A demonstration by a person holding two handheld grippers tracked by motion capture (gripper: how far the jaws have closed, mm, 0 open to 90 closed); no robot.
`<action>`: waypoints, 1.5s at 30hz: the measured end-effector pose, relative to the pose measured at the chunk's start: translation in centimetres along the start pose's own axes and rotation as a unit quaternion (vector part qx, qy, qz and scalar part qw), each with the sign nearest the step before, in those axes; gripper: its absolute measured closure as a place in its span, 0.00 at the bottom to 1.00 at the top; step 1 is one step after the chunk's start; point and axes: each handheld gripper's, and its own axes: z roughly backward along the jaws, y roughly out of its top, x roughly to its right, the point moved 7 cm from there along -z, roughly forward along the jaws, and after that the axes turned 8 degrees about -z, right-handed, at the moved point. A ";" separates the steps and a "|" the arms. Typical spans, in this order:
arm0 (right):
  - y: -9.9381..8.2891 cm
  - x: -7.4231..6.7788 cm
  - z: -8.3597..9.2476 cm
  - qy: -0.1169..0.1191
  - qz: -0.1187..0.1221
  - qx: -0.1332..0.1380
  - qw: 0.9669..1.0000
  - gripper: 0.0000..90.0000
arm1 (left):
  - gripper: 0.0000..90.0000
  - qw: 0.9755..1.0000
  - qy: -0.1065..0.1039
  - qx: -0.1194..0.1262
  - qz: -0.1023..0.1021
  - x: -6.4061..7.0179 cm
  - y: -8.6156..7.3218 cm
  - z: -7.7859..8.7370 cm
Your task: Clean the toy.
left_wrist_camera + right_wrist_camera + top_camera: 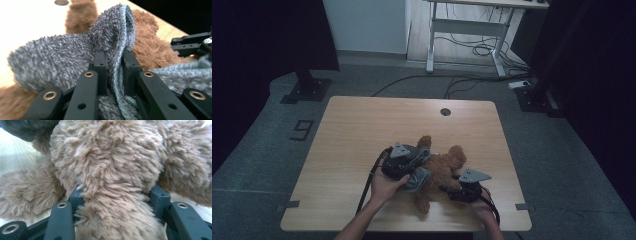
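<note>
Left gripper view puts the worry right in front of me: my left tool (113,60) has its jaws nearly together on a thin fold of the grey fuzzy garment (62,57), pinching only its hemmed edge, so I judge a hard pull could let the fleece slide out from between the jaws, or snag it on the brown teddy bear (150,47) lying just beyond the tips. My right tool (117,195) sits part-open, clamped around a plush limb of the bear (110,165), fur bulging past both jaws. Because the stuffing is soft, I suspect it could squash and let the bear twist free. From the high view, bear (444,167) and garment (417,175) lie between both tools on the table (362,125).
</note>
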 end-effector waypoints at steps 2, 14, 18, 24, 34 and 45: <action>0.0 0.0 0.0 0.000 0.000 0.000 1.000 0.51 | 0.85 1.000 0.000 0.006 0.001 -0.2 0.0 0.6; -0.1 0.0 0.1 0.001 -0.002 -0.001 1.000 0.51 | 0.85 0.998 0.025 0.042 0.039 -3.4 -0.7 4.2; -0.1 0.0 0.1 0.001 -0.003 -0.001 1.000 0.50 | 0.85 0.997 0.037 0.041 0.057 -4.8 -2.3 5.1; -0.1 0.0 0.1 -0.001 -0.007 0.000 1.000 0.50 | 0.86 0.995 0.065 0.013 0.077 -7.1 -5.1 5.5; -0.2 0.1 0.1 0.001 -0.012 0.000 1.000 0.50 | 0.86 0.990 0.057 -0.039 0.122 -8.7 -9.9 3.9; -0.2 0.2 0.1 0.002 -0.016 0.002 1.000 0.51 | 0.86 0.998 0.033 0.033 0.030 -4.1 0.2 6.0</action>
